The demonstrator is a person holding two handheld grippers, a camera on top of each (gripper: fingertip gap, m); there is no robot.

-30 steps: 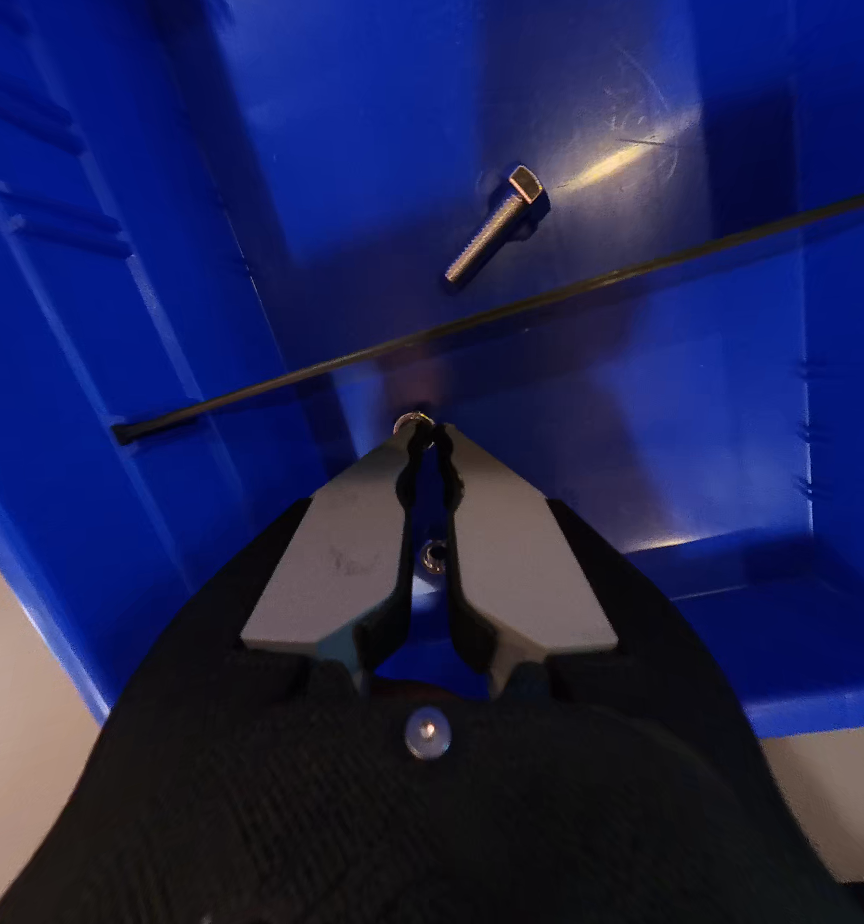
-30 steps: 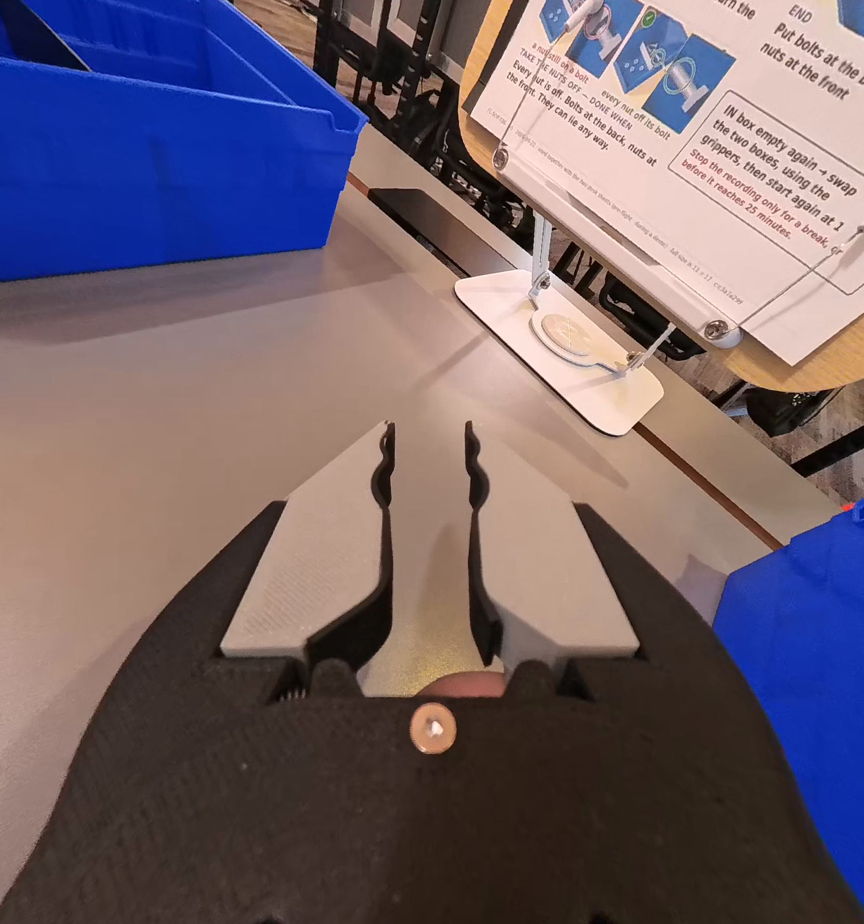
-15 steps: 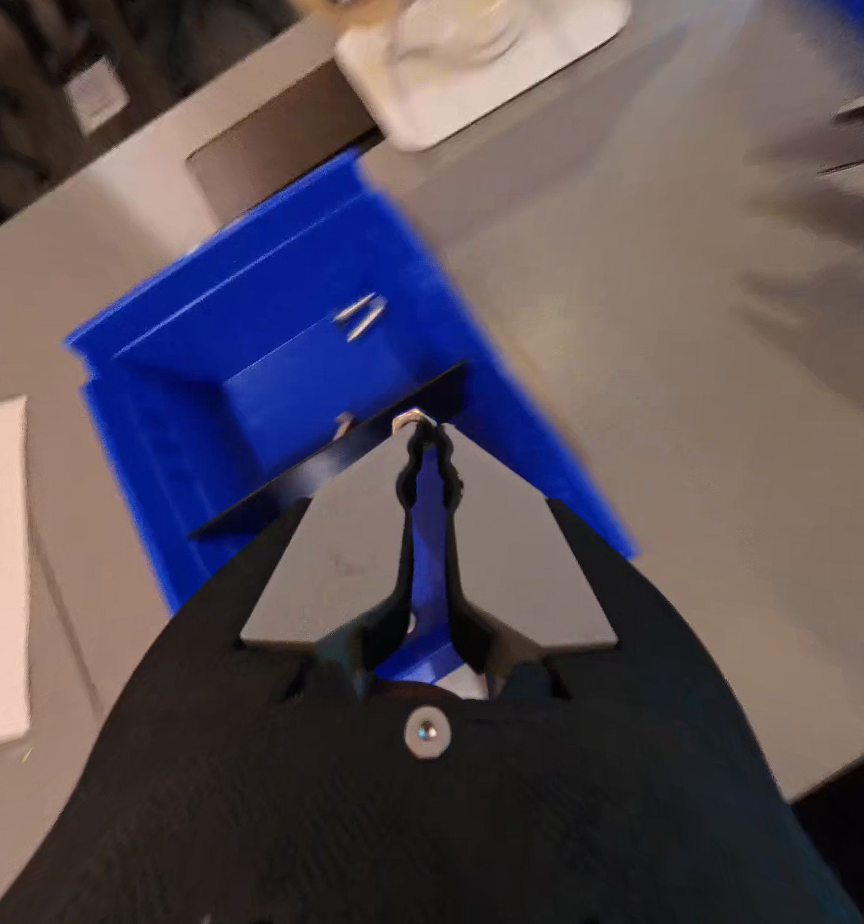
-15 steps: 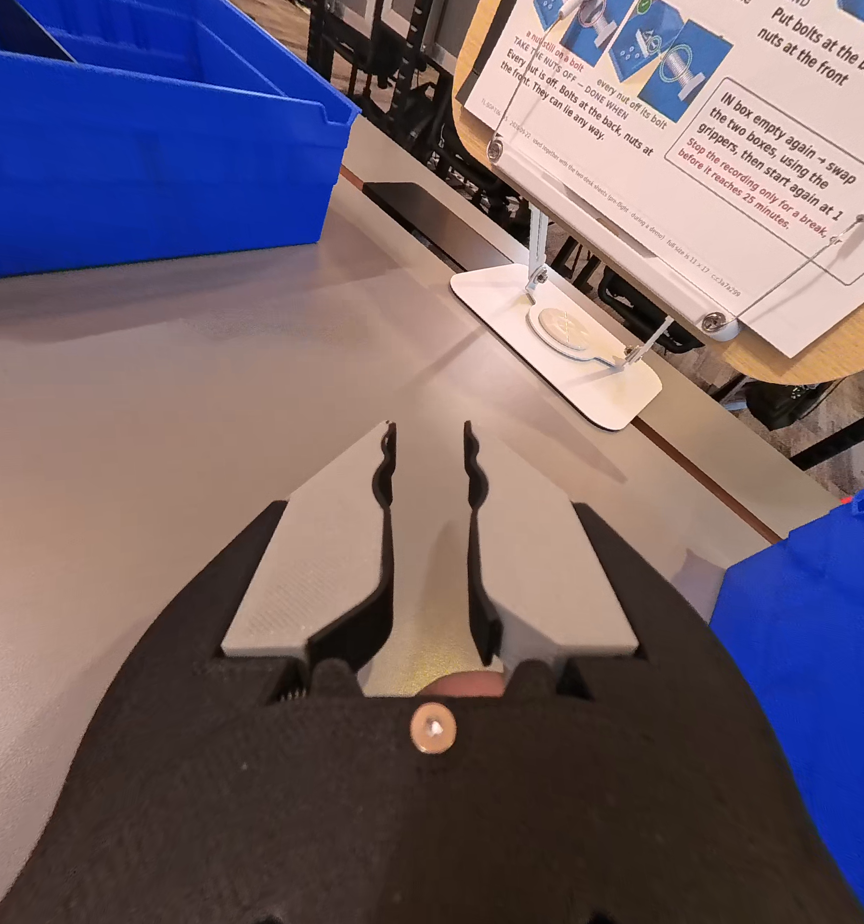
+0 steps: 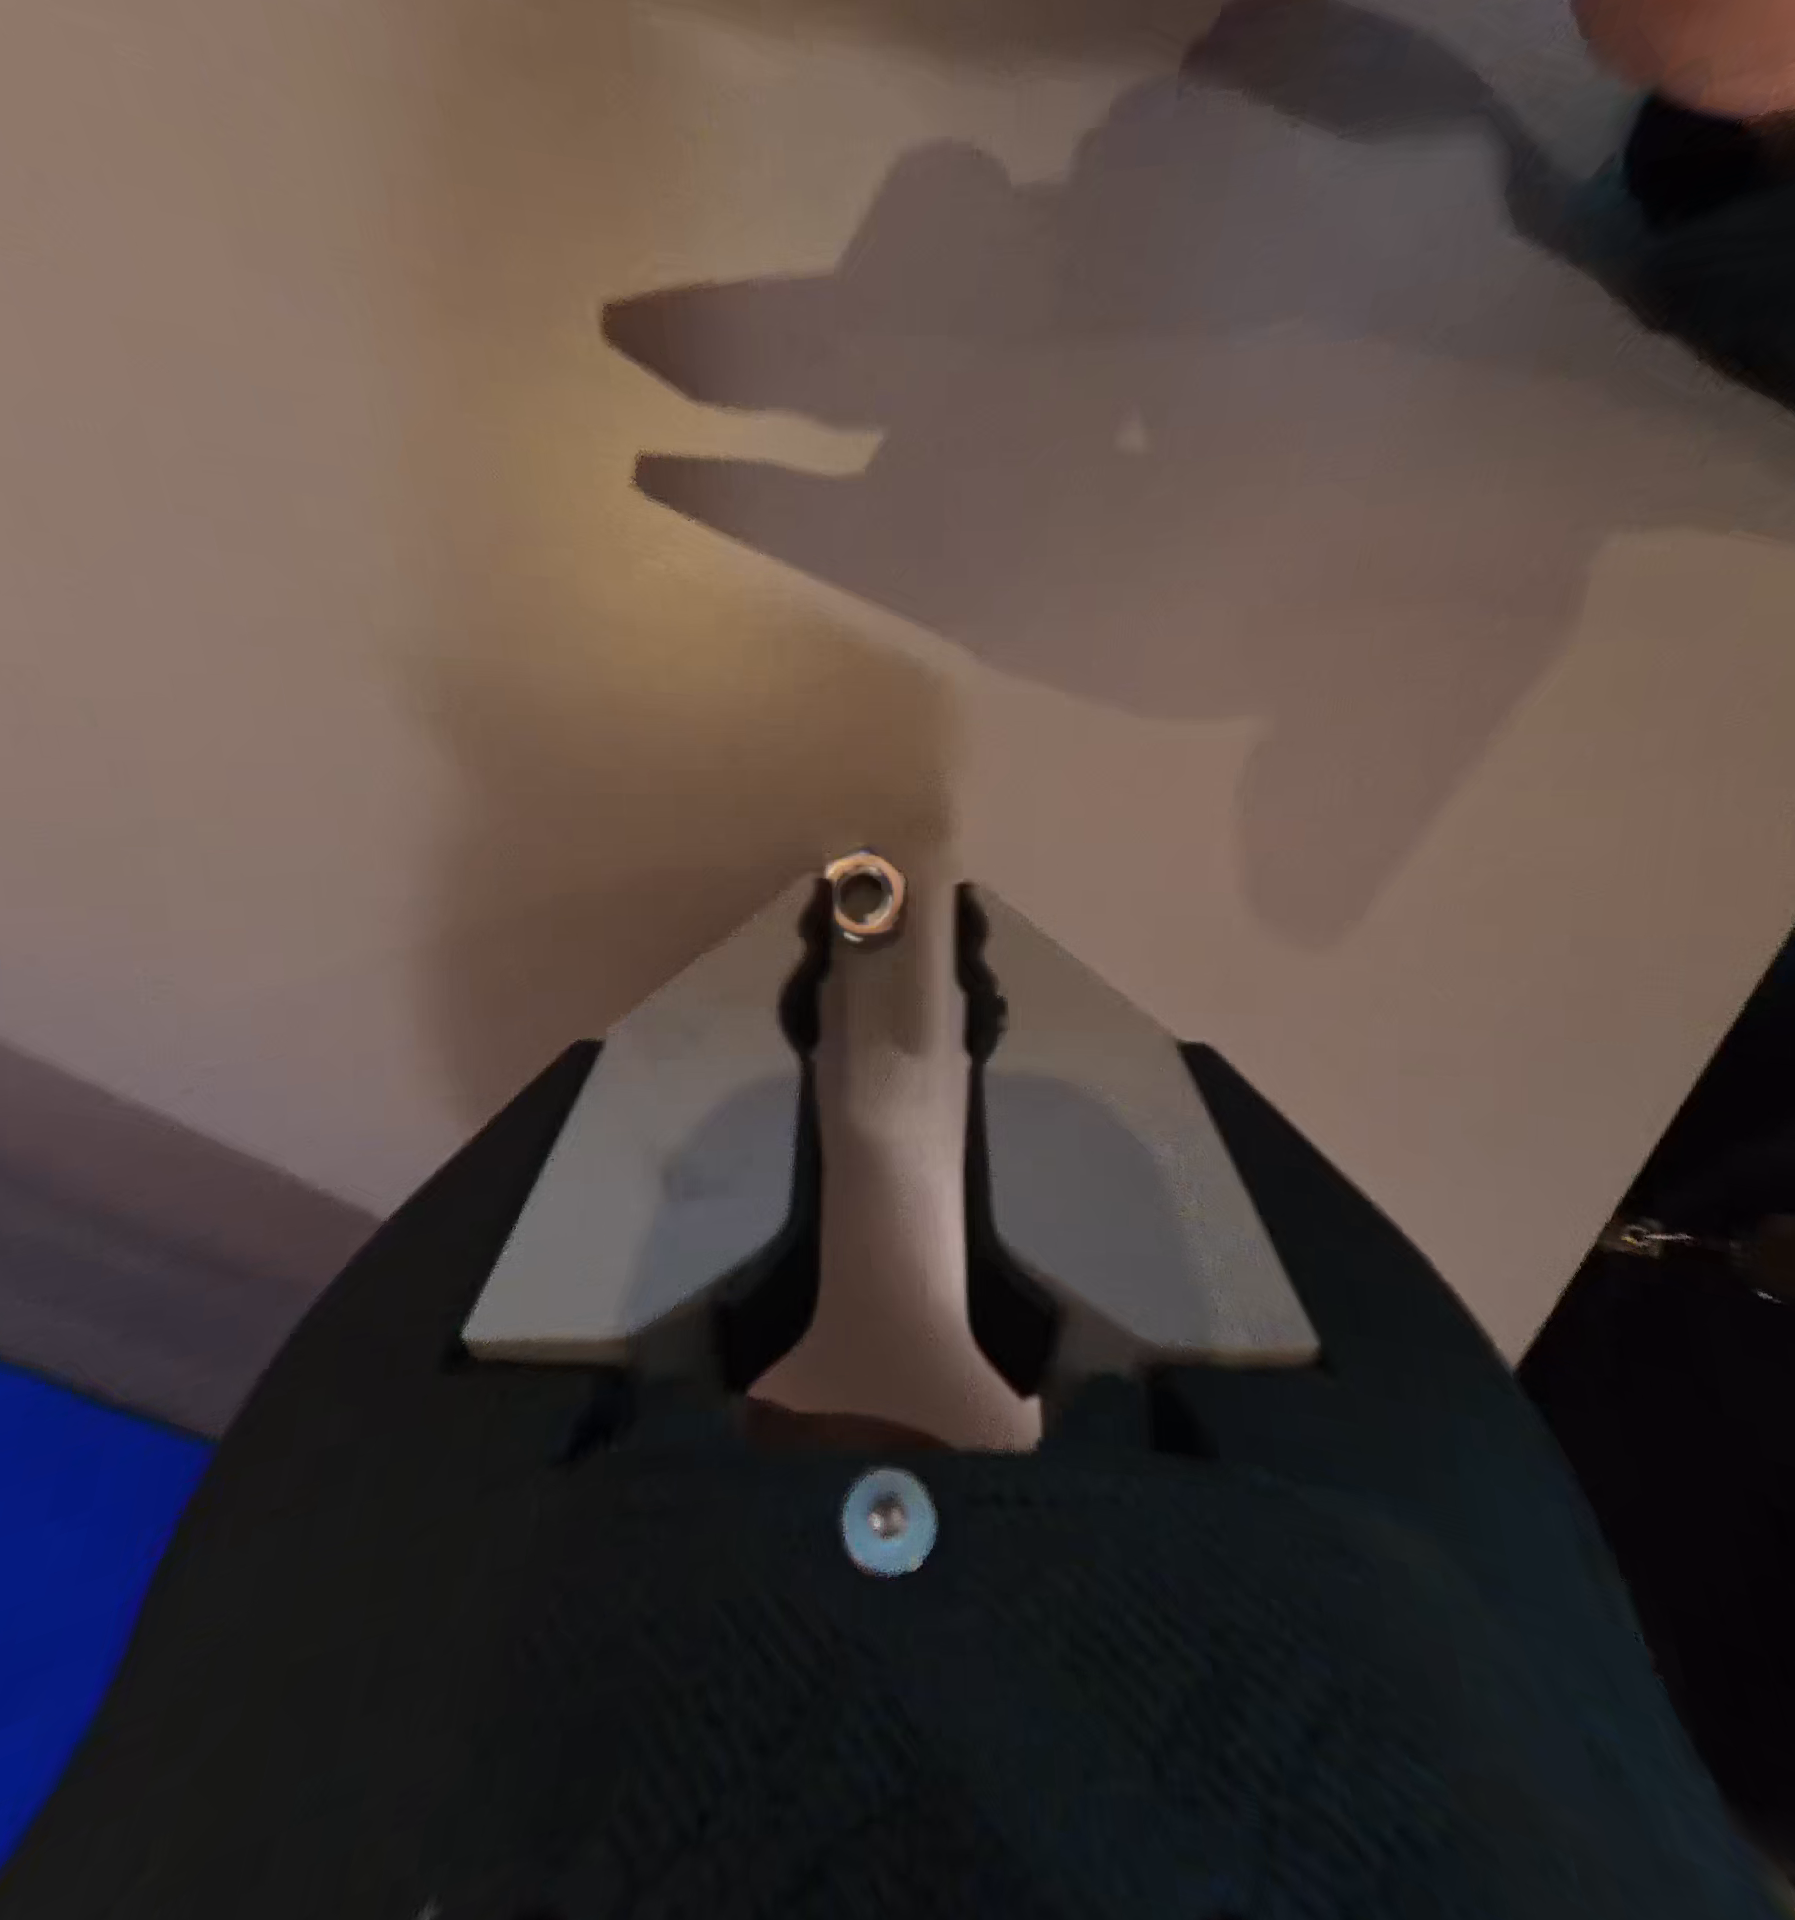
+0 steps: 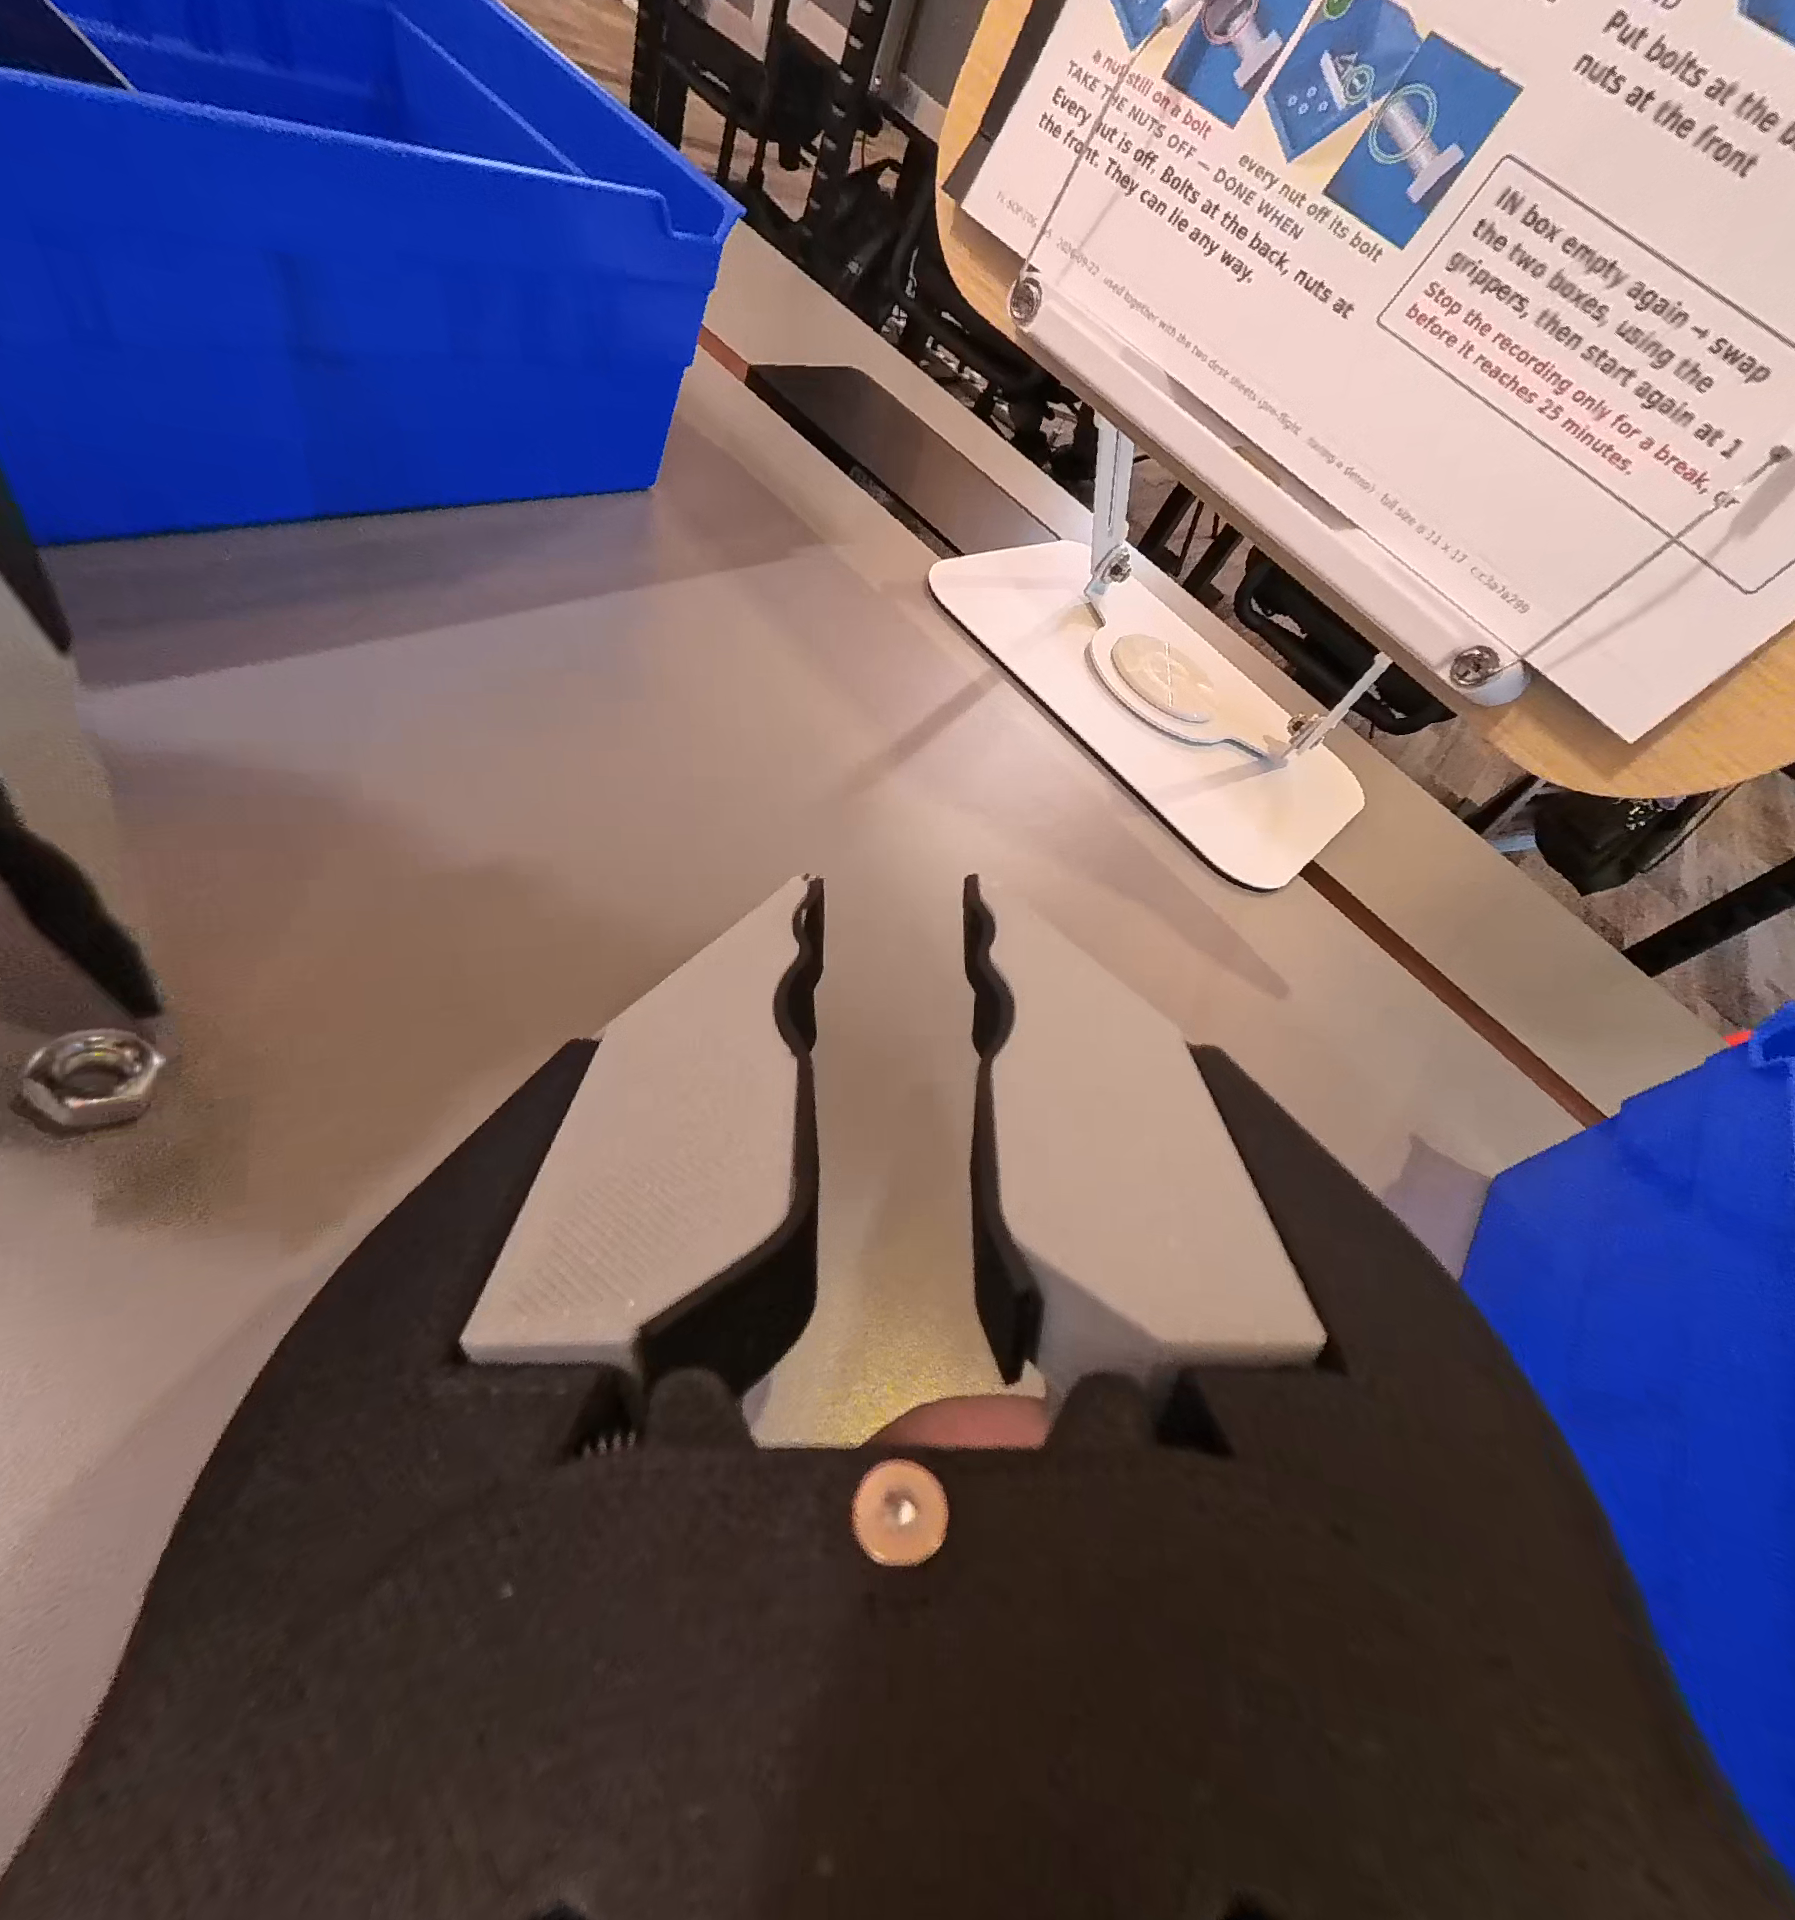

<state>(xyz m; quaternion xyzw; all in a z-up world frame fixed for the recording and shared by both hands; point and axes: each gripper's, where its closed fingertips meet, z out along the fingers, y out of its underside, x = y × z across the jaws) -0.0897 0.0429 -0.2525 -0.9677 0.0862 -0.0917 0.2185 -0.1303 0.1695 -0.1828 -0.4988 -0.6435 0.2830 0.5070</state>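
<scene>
Small silver hex nut (image 5: 865, 902) is sitting out on the grey table (image 5: 353, 520), by the look of it, touching the left fingertip of my left gripper (image 5: 891, 888) and well clear of the blue plastic bin (image 6: 301, 343). A second ago those fingers were pinching it inside the bin; now they are standing narrowly parted, gripping nothing. My right gripper (image 6: 891, 883) is hovering nearby, fingers likewise parted and empty.

I look across a grey table (image 6: 477, 790) lit warmly from above, with soft shadows lying on it. Beyond the table's far edge stand black metal frames (image 6: 820, 125) on a mottled carpet floor (image 6: 1703, 935), and a rounded wooden board (image 6: 1620, 748) rises at the table's right.
</scene>
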